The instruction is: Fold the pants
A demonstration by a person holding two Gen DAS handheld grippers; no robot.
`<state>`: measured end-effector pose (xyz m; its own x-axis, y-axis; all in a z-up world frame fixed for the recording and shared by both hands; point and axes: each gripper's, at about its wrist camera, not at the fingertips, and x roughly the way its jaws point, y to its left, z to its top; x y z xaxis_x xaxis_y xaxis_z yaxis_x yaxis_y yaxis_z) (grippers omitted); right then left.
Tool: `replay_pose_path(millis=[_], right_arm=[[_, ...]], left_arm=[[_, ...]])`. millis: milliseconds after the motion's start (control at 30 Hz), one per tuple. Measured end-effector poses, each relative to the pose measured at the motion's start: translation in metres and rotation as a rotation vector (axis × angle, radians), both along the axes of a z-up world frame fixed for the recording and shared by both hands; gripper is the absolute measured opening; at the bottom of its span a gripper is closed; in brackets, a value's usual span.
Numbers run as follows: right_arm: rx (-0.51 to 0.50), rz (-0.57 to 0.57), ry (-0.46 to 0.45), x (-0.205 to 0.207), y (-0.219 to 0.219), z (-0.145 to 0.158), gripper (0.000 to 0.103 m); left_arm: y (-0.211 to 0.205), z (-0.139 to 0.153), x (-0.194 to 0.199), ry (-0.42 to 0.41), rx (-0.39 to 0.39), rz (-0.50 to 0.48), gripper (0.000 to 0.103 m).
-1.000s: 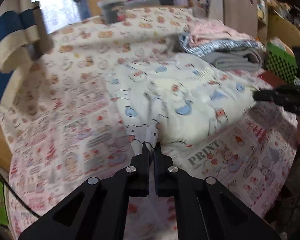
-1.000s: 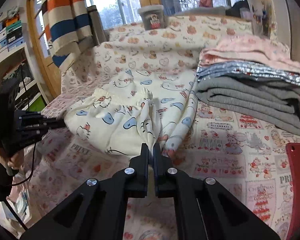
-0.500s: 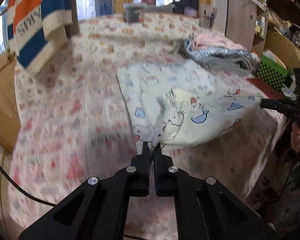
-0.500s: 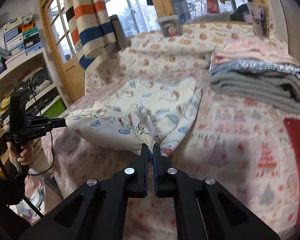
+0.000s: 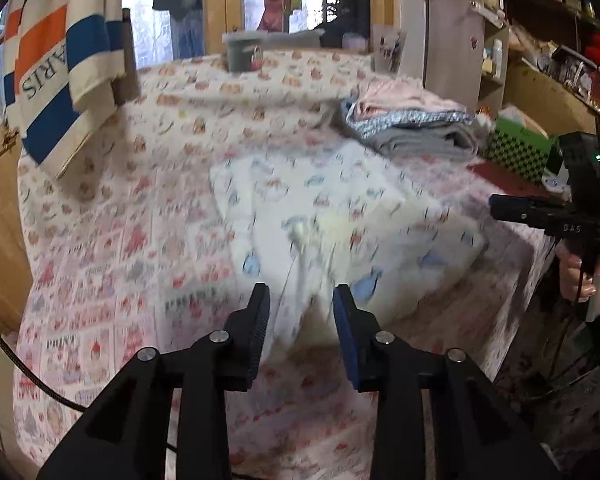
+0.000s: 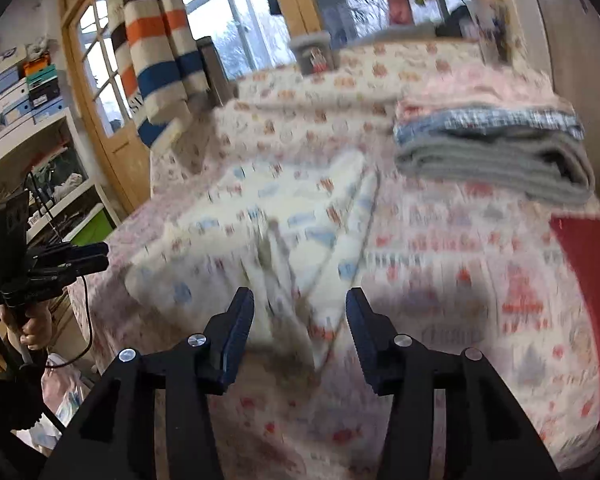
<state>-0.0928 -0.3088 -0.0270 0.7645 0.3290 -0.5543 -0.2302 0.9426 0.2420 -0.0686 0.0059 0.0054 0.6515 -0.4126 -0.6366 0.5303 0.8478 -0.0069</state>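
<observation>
Both grippers are standing with fingers spread wide, gripping nothing. The pants [image 5: 340,220], cream cloth with small blue and red prints, are lying crumpled on the patterned bedspread [image 5: 120,240], blurred in both views. Left of the pants, only the right wrist view is showing white shelves [image 6: 40,152] with boxes. The left gripper [image 5: 298,312] and right gripper [image 6: 300,312] are hanging at the near edge of the pants. Right of the pants, a stack of folded blankets [image 6: 496,148] is lying, grey and soft below, pink on top; only the left wrist view is showing a green checkered box [image 5: 516,152].
</observation>
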Motion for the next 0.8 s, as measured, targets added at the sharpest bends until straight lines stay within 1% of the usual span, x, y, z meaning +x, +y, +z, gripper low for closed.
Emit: replay_pose_path(millis=[100,167,233,267,300,333,367,400,433,467,533,600,667,733,800], right_arm=[[-0.001,0.056,-0.012,0.023,0.015,0.012,0.050],[0.003,0.097,0.007,0.038,0.026,0.011,0.050],[0.008,0.120,0.050,0.058,0.036,0.002,0.050],[0.010,0.127,0.073,0.066,0.040,-0.003,0.050],[0.019,0.137,0.107,0.076,0.043,-0.011,0.050],[0.028,0.147,0.128,0.080,0.044,-0.015,0.050],[0.041,0.159,0.153,0.084,0.046,-0.020,0.043],[0.042,0.177,0.180,0.088,0.049,-0.025,0.033],[0.038,0.192,0.194,0.090,0.052,-0.027,0.014],[0.033,0.194,0.192,0.090,0.054,-0.028,0.009],[0.016,0.162,0.128,0.084,0.054,-0.021,0.008],[0.012,0.139,0.063,0.078,0.051,-0.008,0.008],[0.007,0.134,0.032,0.078,0.050,0.003,0.008],[-0.022,0.116,0.017,0.082,0.052,0.007,0.008],[-0.042,0.107,0.040,0.091,0.055,0.003,0.008]], left_arm=[[-0.014,0.002,0.022,0.025,-0.012,-0.012,0.034],[-0.024,-0.005,0.043,0.074,-0.011,-0.018,0.034],[-0.034,-0.018,0.063,0.160,-0.009,-0.052,0.034],[-0.037,-0.025,0.071,0.208,-0.020,-0.064,0.034],[-0.039,-0.031,0.080,0.245,-0.035,-0.068,0.034],[-0.040,-0.035,0.085,0.259,-0.045,-0.058,0.032],[-0.040,-0.036,0.085,0.258,-0.058,-0.061,0.026],[-0.039,-0.035,0.086,0.253,-0.077,-0.074,0.022],[-0.038,-0.033,0.085,0.249,-0.095,-0.083,0.012],[-0.039,-0.031,0.084,0.246,-0.109,-0.093,0.008],[-0.039,-0.021,0.079,0.208,-0.131,-0.110,0.008],[-0.043,-0.011,0.074,0.156,-0.123,-0.115,0.008],[-0.047,-0.006,0.076,0.122,-0.111,-0.108,0.008],[-0.052,-0.007,0.085,0.123,-0.088,-0.084,0.008],[-0.057,-0.015,0.100,0.154,-0.061,-0.054,0.009]])
